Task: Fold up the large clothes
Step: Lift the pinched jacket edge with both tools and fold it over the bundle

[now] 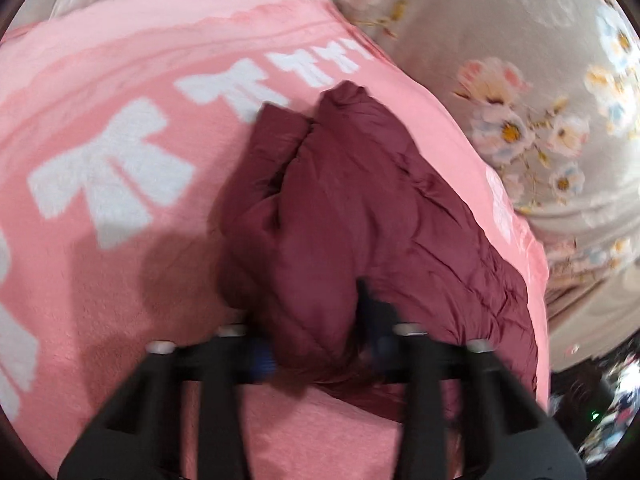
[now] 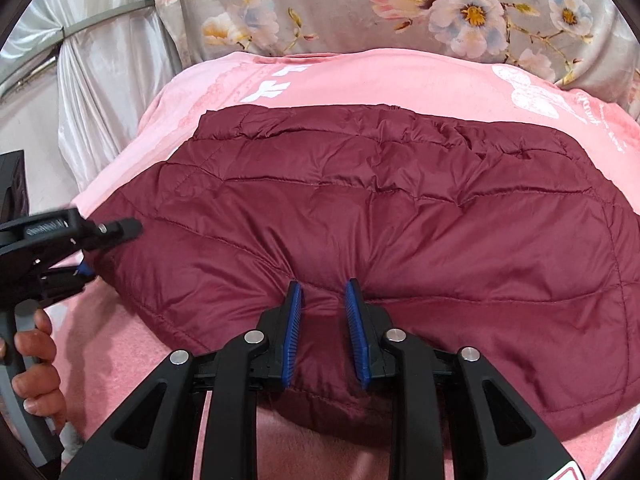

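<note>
on pink blanket [image 2: 360, 80], maroon jacket [image 2: 380, 208]; floral bedding [image 2: 360, 12] behind.

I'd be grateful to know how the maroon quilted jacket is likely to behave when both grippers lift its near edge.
The maroon quilted jacket will probably sag and drape: it bunches between the right gripper fingers. Its puffy quilting suggests it is light for its bulk. The sheen hints at slippery fabric, so it may slide from the left gripper.

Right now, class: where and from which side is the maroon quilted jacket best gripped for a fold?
Grip the maroon quilted jacket along its near hem, coming from the near side, roughly where the right gripper pinches it. That edge lies free on the pink blanket, and the puffy fabric bunches easily between jaws.
</note>
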{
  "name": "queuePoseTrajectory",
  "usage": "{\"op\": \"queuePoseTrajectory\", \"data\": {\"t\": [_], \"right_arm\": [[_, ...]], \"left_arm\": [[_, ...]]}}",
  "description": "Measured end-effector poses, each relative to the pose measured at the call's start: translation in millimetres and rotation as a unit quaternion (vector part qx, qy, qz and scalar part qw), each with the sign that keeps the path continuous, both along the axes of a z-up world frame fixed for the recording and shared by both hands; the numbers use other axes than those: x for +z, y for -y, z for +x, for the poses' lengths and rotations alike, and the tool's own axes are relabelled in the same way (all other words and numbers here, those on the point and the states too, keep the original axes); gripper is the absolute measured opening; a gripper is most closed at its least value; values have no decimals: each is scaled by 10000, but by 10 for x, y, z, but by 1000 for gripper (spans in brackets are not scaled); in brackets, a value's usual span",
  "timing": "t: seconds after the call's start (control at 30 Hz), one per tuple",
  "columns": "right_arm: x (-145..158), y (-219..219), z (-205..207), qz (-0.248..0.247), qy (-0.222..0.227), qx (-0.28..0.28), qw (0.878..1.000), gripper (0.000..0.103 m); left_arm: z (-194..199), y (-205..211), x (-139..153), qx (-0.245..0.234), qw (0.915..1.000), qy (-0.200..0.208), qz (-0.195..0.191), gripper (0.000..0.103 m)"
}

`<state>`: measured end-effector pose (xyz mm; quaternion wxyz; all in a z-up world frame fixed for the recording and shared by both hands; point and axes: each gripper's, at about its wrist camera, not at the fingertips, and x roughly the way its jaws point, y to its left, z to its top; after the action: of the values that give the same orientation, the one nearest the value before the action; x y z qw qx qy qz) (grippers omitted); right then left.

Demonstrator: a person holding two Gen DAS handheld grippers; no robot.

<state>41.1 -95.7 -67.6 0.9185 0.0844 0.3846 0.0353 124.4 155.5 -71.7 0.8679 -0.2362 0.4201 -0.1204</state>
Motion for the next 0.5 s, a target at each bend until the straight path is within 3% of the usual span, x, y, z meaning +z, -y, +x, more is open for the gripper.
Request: {"op": "queuePoseTrajectory", "data": {"t": [0.1,0.3,0.5], "right_arm": [[111,168,-172,244,38,-79,9997,17],[-50,231,-245,366,-156,-55,9992,15],[-116,241,-180,515,-133,-43,9986,13]], "left_arm": [[-153,31,271,-162,9991,373,86,16],[-427,337,821,-602,9923,1064,209,14],[-678,1084,1330,-1536,9718,1750,357,13]]}}
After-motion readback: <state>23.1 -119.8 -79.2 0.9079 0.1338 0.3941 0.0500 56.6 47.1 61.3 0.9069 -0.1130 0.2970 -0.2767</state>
